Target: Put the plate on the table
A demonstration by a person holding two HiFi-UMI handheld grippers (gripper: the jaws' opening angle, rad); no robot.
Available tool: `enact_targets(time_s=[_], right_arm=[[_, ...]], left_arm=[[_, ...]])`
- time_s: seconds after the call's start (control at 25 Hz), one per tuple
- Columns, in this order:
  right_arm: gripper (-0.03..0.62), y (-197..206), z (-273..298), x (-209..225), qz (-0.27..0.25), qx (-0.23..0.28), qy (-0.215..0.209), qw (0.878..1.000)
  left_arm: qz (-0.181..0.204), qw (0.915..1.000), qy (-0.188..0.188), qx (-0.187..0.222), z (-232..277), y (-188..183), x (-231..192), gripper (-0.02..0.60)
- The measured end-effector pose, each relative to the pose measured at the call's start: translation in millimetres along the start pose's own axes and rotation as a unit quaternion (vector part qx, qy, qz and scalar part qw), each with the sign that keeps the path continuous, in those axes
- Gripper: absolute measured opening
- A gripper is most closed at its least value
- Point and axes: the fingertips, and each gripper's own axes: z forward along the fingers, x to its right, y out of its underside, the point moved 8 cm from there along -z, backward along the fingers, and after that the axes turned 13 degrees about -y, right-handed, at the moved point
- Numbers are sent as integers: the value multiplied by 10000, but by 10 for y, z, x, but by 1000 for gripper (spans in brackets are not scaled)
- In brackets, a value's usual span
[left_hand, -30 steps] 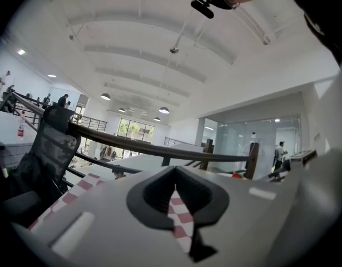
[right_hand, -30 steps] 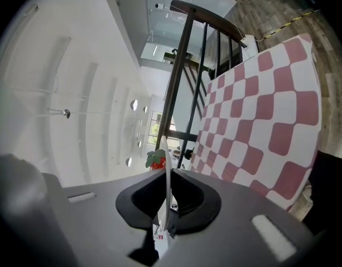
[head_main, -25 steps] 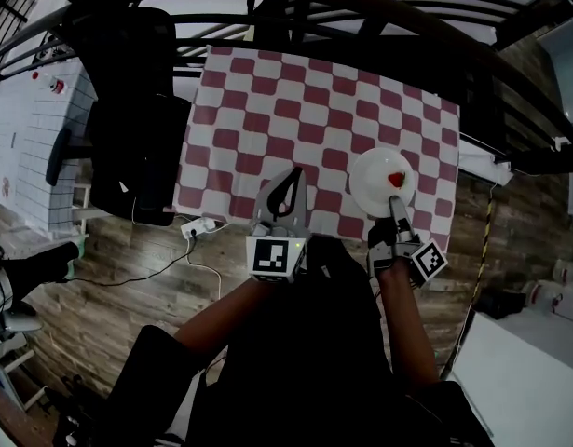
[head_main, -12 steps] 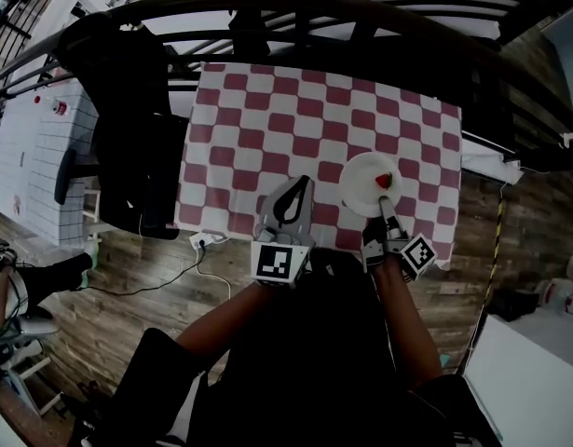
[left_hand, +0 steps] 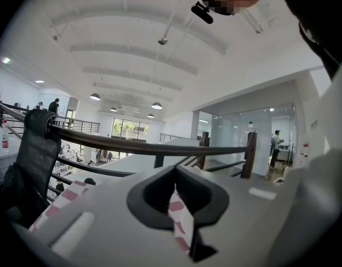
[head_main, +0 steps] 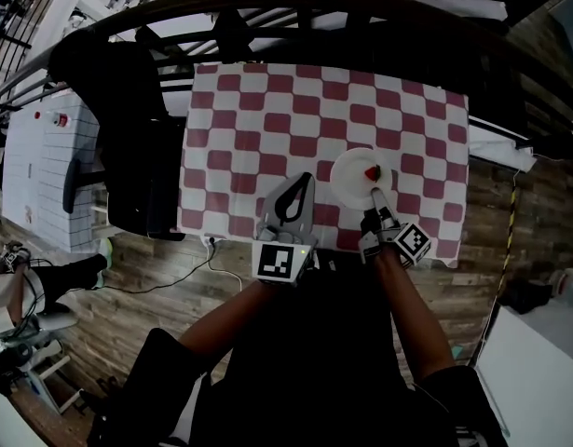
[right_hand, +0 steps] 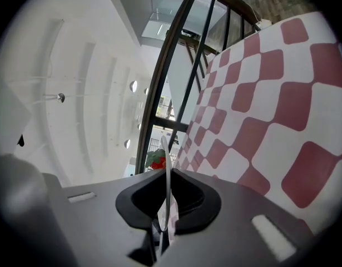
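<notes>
A wood-plank floor (head_main: 128, 287) lies under the table (head_main: 267, 101), which is covered by a red-and-white checked cloth. A dark curved railing (head_main: 202, 3) runs past the table's far side, and a black office chair (head_main: 142, 156) stands at its left edge. The white plate (head_main: 349, 182) is over the table's near-right part, its rim pinched between the right gripper's (head_main: 377, 194) jaws. Whether it touches the cloth is unclear. The left gripper (head_main: 300, 182), tips together and empty, hovers left of the plate. A strawberry (head_main: 371, 172) lies on the plate.
</notes>
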Motion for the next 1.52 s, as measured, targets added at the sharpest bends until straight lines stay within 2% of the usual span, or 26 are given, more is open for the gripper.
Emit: enact_targets(time_s=[0.12, 0.36, 0.6, 0.84, 1.28, 1.52], right_arm=[[18, 2, 65, 107, 40, -127, -100, 9999], [18, -12, 108, 343, -26, -359, 48, 9993], [18, -42, 170, 540, -112, -588, -30, 9982], [17, -96, 153, 819, -84, -684, 150, 9975], [17, -67, 212, 1084, 89, -842, 185, 9962], [17, -48, 229, 1202, -9, -999, 287, 9946]], left_arm=[[57, 9999, -48, -94, 52, 19, 4, 9], [124, 9995, -113, -259, 151, 87, 29, 9], [193, 9991, -115, -368, 245, 120, 110, 9], [195, 9984, -138, -505, 344, 173, 211, 9], [297, 9975, -364, -535, 469, 171, 244, 9], [354, 9964, -440, -628, 437, 224, 210, 9]])
